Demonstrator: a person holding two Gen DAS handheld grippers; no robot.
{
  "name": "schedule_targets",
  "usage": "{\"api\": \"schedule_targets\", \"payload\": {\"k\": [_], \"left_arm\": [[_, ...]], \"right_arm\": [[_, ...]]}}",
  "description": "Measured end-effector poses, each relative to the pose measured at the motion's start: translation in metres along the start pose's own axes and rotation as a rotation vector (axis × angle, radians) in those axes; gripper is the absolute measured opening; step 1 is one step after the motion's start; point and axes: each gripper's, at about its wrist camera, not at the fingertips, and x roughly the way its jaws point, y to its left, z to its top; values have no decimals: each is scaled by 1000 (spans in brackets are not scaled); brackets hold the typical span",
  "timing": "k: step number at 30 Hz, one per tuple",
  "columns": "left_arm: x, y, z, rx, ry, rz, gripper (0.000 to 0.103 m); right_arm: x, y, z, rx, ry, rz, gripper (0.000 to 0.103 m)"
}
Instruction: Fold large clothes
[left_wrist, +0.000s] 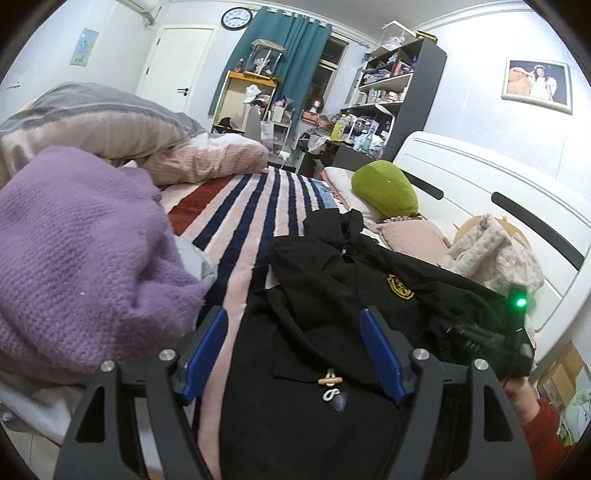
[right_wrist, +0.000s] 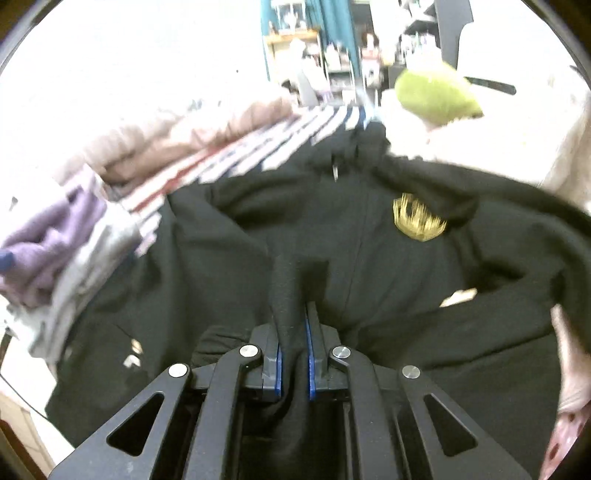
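Left hand-held gripper (left_wrist: 293, 354) is spread wide, my blue pads hovering over the near part of the black jacket (left_wrist: 332, 369) with nothing between them. I see no contact with the cloth from this view.

Purple sweater (left_wrist: 85, 240) sits heaped at the far left, just beside the jacket's left edge on the striped blanket (left_wrist: 236, 199). Risk one: if I sweep the left side of the jacket across, I judge it could drag or catch that heap, since the two lie so close.

Toggle fastener (left_wrist: 328, 380) lies directly between my open left fingers. Closing here could pinch the toggle rather than fabric, giving a poor hold.

Right hand-held gripper (right_wrist: 294, 350) is pressed together on a raised ridge of the black jacket, which is spread across the bed with its gold badge (right_wrist: 419, 218) facing up. The right view is blurred, so I cannot tell how many layers are pinched. Risk two: pulling with one side held and the other free could skew the garment and bunch it toward the green cushion (right_wrist: 437, 96).
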Motion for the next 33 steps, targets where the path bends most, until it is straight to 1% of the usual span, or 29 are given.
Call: {"api": "schedule_targets", "payload": {"k": [3,6,10,13,15,17,19,22,24,25,26,27,28,29,31,32,33], "left_arm": [[4,-10,0,16,9,-3,70],[11,-21,-1,28,23,-4,70],[27,-34,-1,29,44,-14,71],[45,-43,-3,32,79,-2,71],[57,-50,-7,38,102,12,71],[68,-54,-11,40,116,21,71],[80,-56,-14,36,132,40,71],[101,-51,-13,27,158,70,71],[115,-45,-8,28,175,68,71],[121,-42,-5,31,181,57,71],[127,-38,-1,36,189,47,70],[136,-33,5,46,203,40,70],[141,-29,8,50,212,36,70],[150,-24,14,56,228,33,69],[167,-15,22,70,259,24,67],[175,-13,24,77,276,16,66],[183,-11,26,80,291,5,65]], "right_arm": [[-30,-6,4,18,-83,-21,3],[-58,-29,3,100,-143,-23,2],[-76,-52,-12,172,-171,-47,2],[-83,-73,-31,230,-173,-69,2],[-80,-87,-42,268,-145,-62,2],[-75,-99,-55,293,-99,-61,2],[-64,-109,-69,304,-17,-57,2],[-49,-114,-84,272,104,-40,4],[-51,-116,-84,239,136,-39,7],[-57,-121,-81,224,135,-36,11],[-65,-123,-73,206,115,-39,24],[-71,-122,-64,187,91,-45,42],[-78,-122,-50,153,65,-49,51],[-81,-121,-35,112,54,-44,56],[-78,-113,-4,53,50,27,56],[-70,-108,16,34,48,88,56],[-62,-103,31,16,46,127,56]]}}
